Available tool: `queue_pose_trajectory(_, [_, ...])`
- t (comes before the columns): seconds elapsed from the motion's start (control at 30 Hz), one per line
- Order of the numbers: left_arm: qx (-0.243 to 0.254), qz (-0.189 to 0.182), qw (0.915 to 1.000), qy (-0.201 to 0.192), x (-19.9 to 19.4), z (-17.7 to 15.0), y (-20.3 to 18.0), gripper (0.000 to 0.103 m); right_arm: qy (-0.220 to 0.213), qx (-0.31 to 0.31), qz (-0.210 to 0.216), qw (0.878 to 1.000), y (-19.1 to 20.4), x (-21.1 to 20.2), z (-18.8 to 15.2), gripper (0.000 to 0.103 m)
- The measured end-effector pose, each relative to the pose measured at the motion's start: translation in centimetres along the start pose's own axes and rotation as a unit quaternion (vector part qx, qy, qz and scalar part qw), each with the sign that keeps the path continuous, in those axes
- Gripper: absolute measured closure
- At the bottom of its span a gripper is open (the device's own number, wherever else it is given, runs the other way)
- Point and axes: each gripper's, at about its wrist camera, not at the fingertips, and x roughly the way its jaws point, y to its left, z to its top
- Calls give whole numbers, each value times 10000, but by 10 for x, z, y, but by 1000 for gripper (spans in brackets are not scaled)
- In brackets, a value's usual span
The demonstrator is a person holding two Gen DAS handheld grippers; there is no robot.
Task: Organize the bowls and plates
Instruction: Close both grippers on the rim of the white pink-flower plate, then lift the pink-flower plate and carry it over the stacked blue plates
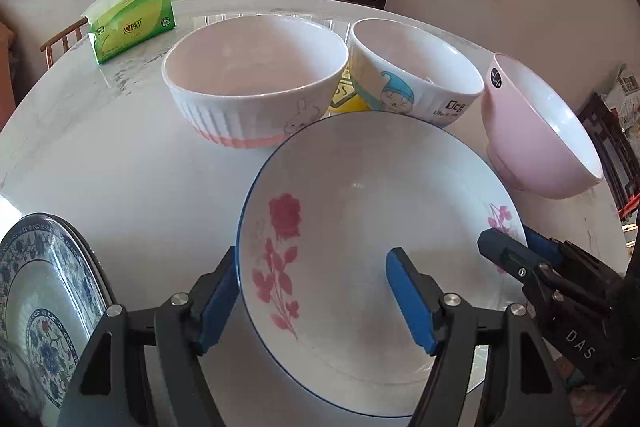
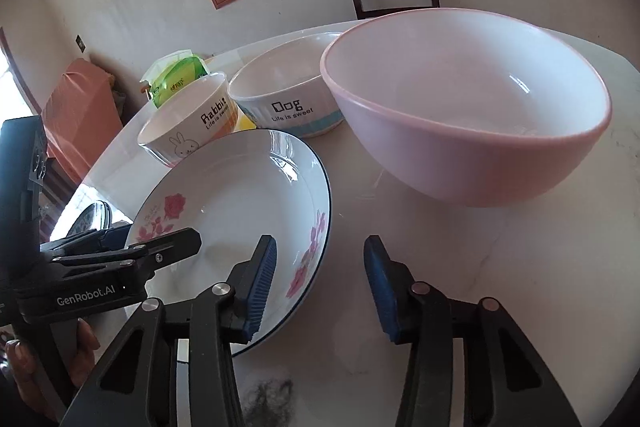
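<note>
Left claw (image 1: 312, 291) open astride the rose plate's (image 1: 360, 211) lower-left rim, right claw (image 2: 320, 287) open at lower centre; an uneven pinch could tip it into the pink bowl (image 2: 472, 131).

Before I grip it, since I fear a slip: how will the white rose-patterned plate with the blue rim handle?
The white rose-patterned plate looks glazed and glossy, so probably slippery. It seems ceramic: likely stiff, breakable. Its shallow sloped rim may tip if lifted by one edge.
</note>
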Motion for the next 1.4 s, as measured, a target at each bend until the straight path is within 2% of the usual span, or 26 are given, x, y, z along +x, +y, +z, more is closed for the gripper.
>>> queue_pose_trajectory(0.03, [-31, 14, 10000, -67, -2, -2, -1, 35, 54, -74, 91, 9999, 2, 2, 0, 89])
queue_pose_trajectory(0.07, [-131, 114, 9998, -124, -3, -4, -1, 37, 53, -142, 56, 9999, 5, 2, 1, 87])
queue_pose_trajectory(0.13, [-363, 190, 9989, -205, -5, -6, 6, 52, 53, -154, 59, 9998, 4, 1, 1, 87])
queue_pose_trajectory(0.2, [-492, 125, 9985, -210, -7, -7, 13, 63, 40, -72, 125, 9999, -1, -1, 0, 87])
queue_pose_trajectory(0.23, [-493, 97, 9986, -193, -8, -8, 15, 65, 35, -71, 113, 9999, -2, -2, -1, 87])
queue_pose_trajectory(0.73, [-454, -51, 9986, -255, -37, -45, -7, 69, -135, 45, 71, 9999, -10, -28, -23, 88])
queue_pose_trajectory(1.1, [-370, -59, 9988, -319, -52, -59, -17, 69, -231, 125, 61, 9996, -10, -42, -38, 88])
queue_pose_trajectory(1.23, [-407, -29, 9986, -323, -56, -63, -16, 69, -413, -216, -201, 9987, 3, -46, -45, 87])
queue_pose_trajectory(1.4, [-469, -91, 9985, -270, -57, -68, -12, 69, -495, -383, -265, 9977, 8, -49, -49, 88])
